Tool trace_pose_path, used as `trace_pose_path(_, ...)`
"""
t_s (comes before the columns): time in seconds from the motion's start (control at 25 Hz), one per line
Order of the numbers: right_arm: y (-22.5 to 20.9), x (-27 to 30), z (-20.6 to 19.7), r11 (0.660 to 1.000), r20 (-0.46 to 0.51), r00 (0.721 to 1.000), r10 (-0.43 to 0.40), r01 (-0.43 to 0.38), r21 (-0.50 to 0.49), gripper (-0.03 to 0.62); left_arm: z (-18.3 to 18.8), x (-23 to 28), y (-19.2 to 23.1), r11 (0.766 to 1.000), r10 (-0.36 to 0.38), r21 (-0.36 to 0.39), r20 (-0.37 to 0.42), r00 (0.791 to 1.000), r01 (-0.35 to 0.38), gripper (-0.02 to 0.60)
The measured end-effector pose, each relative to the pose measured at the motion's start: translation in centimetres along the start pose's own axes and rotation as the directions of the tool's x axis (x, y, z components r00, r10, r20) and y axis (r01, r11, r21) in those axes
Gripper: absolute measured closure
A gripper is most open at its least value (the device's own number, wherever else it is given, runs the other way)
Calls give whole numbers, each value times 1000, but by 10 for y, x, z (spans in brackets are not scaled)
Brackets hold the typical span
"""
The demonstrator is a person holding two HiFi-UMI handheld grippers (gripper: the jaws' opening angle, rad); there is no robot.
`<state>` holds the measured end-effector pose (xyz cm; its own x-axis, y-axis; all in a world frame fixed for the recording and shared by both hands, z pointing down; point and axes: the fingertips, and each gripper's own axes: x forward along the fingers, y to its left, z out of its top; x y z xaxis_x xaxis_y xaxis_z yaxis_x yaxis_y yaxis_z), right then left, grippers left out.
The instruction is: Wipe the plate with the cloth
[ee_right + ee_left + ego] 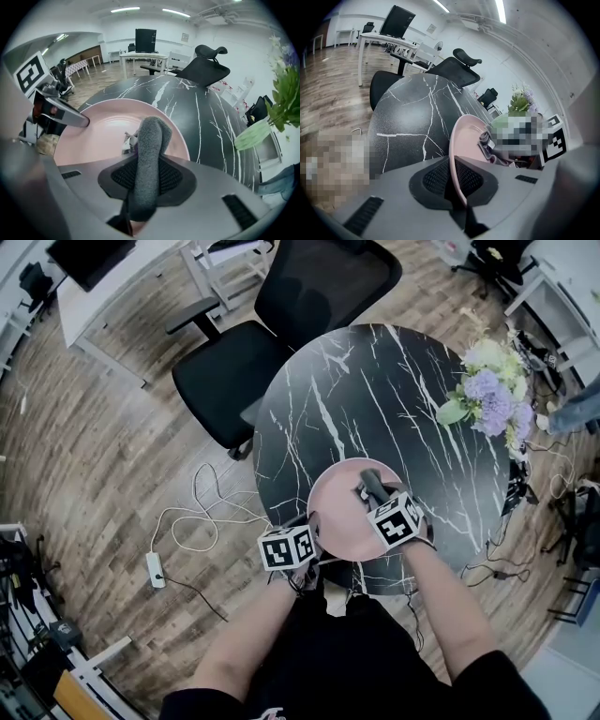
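A pink plate (339,507) sits tilted over the near edge of the round black marble table (375,409). My left gripper (307,542) is shut on the plate's near-left rim; in the left gripper view the plate (464,140) stands edge-on between the pads. My right gripper (370,491) is over the plate's right half, shut on a folded grey cloth (371,482). In the right gripper view the cloth (149,159) sticks out between the pads, above the plate (103,136). The left gripper (61,112) shows at that view's left.
A bunch of purple and white flowers (492,390) lies at the table's right edge. A black office chair (281,324) stands behind the table. A white cable and power strip (156,568) lie on the wooden floor at the left.
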<state>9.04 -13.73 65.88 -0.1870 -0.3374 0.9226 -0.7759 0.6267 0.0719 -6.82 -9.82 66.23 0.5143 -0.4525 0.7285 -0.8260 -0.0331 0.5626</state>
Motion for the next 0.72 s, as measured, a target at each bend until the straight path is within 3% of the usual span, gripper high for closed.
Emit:
trace_pose_path(0.4, -18, 0, -2, 990, -10, 995, -99, 98, -98, 484, -1, 0, 0, 1000, -1, -2, -1, 1000, 1, 546)
trace_pose_path(0.72, -34, -10, -1, 975, 89, 972, -219, 222, -25, 482, 0, -1, 0, 1000, 7, -6, 2, 1000, -6, 546)
